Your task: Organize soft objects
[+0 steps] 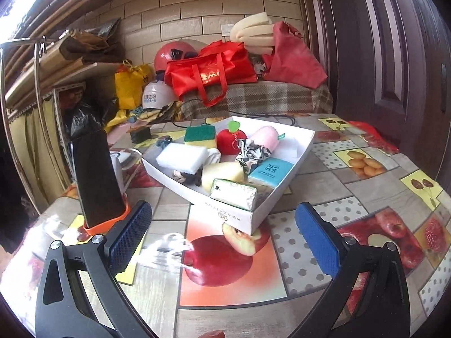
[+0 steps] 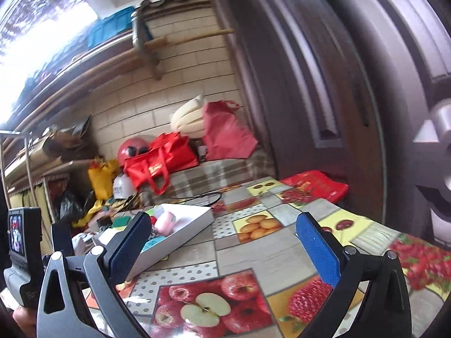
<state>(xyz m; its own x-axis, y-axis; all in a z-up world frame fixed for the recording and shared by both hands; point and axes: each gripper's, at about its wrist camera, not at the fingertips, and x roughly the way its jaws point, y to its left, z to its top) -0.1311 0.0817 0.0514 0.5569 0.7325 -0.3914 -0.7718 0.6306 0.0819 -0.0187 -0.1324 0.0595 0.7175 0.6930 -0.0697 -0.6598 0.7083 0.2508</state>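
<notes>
The soft things, like the white sponge (image 1: 181, 156) and blue tissue pack (image 1: 270, 171), sit piled in the white box (image 1: 225, 217) just ahead of the left gripper (image 1: 222, 239). Both the left one and the right gripper (image 2: 222, 249) are wide open and hold nothing. A good next grab is probably slow, squeezing one thing softly.

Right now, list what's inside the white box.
The white box holds a green-yellow sponge, white sponge, red plush apple, pink roll, patterned scrunchie, blue tissue pack, yellow foam, green-white packet. Anything beneath is hidden.
</notes>
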